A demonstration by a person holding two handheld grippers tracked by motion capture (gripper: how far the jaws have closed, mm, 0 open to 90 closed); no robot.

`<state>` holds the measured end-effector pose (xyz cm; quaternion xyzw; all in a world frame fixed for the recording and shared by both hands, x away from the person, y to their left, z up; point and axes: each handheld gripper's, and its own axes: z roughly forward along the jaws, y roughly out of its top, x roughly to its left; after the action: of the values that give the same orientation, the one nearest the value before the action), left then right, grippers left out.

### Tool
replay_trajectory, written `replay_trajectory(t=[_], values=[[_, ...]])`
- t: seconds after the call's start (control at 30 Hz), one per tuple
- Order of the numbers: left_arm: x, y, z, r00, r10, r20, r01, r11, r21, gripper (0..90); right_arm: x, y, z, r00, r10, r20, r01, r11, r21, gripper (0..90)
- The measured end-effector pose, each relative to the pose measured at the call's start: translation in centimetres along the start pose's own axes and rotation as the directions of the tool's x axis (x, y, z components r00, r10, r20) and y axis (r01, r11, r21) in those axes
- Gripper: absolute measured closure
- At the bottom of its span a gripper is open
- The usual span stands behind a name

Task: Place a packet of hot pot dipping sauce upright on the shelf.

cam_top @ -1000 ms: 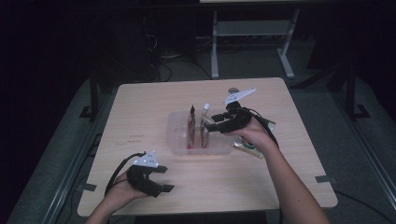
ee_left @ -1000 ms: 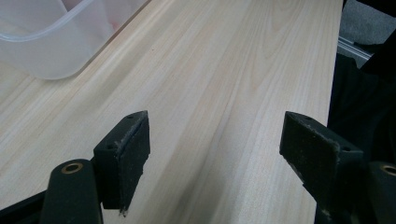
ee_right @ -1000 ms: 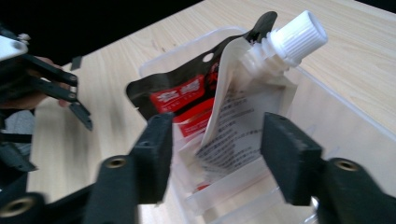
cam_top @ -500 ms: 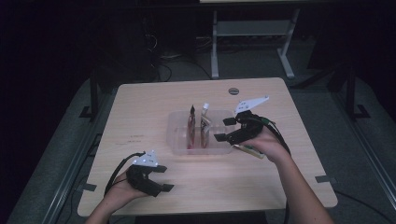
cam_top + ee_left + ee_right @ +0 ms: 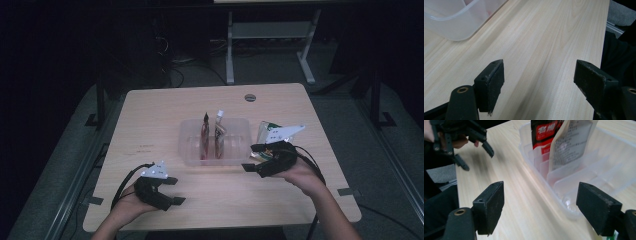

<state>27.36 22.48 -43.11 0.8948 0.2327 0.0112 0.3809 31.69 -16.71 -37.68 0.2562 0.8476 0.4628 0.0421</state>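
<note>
A clear plastic bin (image 5: pixel 240 150) with dividers stands mid-table. Two pouches stand upright in it: a dark red one (image 5: pixel 205 132) and a white one (image 5: pixel 219 131). My right gripper (image 5: pixel 252 157) hovers at the bin's near right corner, pointing left. Its jaws have just been opening and nothing is between them. In the right gripper view the gripper (image 5: pixel 540 212) is open, facing the bin's wall (image 5: pixel 564 202), the red pouch (image 5: pixel 544 132) and the white pouch (image 5: pixel 571 142). My left gripper (image 5: pixel 174 191) rests open near the front edge; between its spread jaws (image 5: pixel 539 82) is bare wood, with the bin's corner (image 5: pixel 456 27) beyond.
A green-and-white packet (image 5: pixel 267 131) lies on the table just right of the bin, behind my right gripper. A round cable hole (image 5: pixel 250 97) sits near the far edge. The left gripper (image 5: pixel 475 156) shows far off in the right gripper view.
My right gripper drew back from the white pouch in the bin toward the near side, its jaws now wider and empty. The pouch stays standing. The left gripper kept still.
</note>
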Motion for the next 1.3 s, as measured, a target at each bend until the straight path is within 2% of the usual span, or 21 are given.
replay_trajectory(t=[0.17,0.23,0.3,0.53,0.67,0.77,0.9,1.0,1.07,1.13,1.2,1.3], values=[[0.0,0.0,0.0,1.0000,-0.004,0.001,0.004,1.0000,0.002,24.2,0.2,-1.9,-1.3,0.9995,0.024,0.019,-0.024,1.000,0.002,22.1],[0.0,-0.1,0.0,0.9999,-0.014,0.004,0.014,0.9999,0.001,24.2,0.0,-2.8,-1.7,0.9989,0.036,0.030,-0.036,0.999,0.007,22.1],[0.1,-0.1,0.0,1.0000,-0.008,0.002,0.008,1.0000,0.003,24.2,-0.2,-3.5,-2.1,0.9978,0.051,0.043,-0.051,0.999,0.014,22.1],[0.1,-0.1,0.0,0.9999,-0.013,0.001,0.013,0.9999,0.002,24.2,-2.1,-5.2,-2.7,0.9892,0.092,0.114,-0.094,0.995,0.016,22.9],[0.3,-0.2,0.0,0.9999,-0.017,-0.004,0.017,0.9999,0.001,24.2,-3.3,-5.8,-2.7,0.9837,0.102,0.148,-0.107,0.994,0.028,27.9],[0.3,-0.3,0.0,0.9999,-0.012,-0.005,0.012,0.9999,0.000,24.2,-4.1,-6.0,-2.8,0.9747,0.127,0.184,-0.132,0.991,0.017,36.6],[0.3,-0.4,-0.1,0.9999,-0.011,-0.008,0.011,0.9999,0.006,24.2,-5.1,-5.7,-3.1,0.9642,0.157,0.213,-0.159,0.987,-0.011,52.7],[0.3,-0.4,-0.1,0.9997,-0.022,-0.013,0.022,0.9998,-0.001,24.2,-5.8,-5.2,-3.0,0.9590,0.167,0.229,-0.168,0.986,-0.015,67.8],[0.4,-0.4,-0.1,0.9997,-0.021,-0.015,0.021,0.9998,0.000,24.2,-6.3,-4.8,-2.8,0.9556,0.171,0.240,-0.170,0.985,-0.025,74.5],[0.4,-0.5,-0.1,0.9996,-0.026,-0.015,0.026,0.9997,-0.001,24.2,-6.7,-4.5,-2.5,0.9559,0.179,0.233,-0.178,0.984,-0.028,81.3],[0.4,-0.5,-0.1,0.9996,-0.023,-0.015,0.023,0.9997,0.003,24.2,-7.1,-4.4,-2.2,0.9571,0.164,0.239,-0.165,0.986,-0.018,88.3],[0.3,-0.5,-0.1,0.9996,-0.023,-0.015,0.023,0.9997,0.010,24.2,-7.5,-3.9,-1.8,0.9574,0.160,0.240,-0.161,0.987,-0.016,89.9]])
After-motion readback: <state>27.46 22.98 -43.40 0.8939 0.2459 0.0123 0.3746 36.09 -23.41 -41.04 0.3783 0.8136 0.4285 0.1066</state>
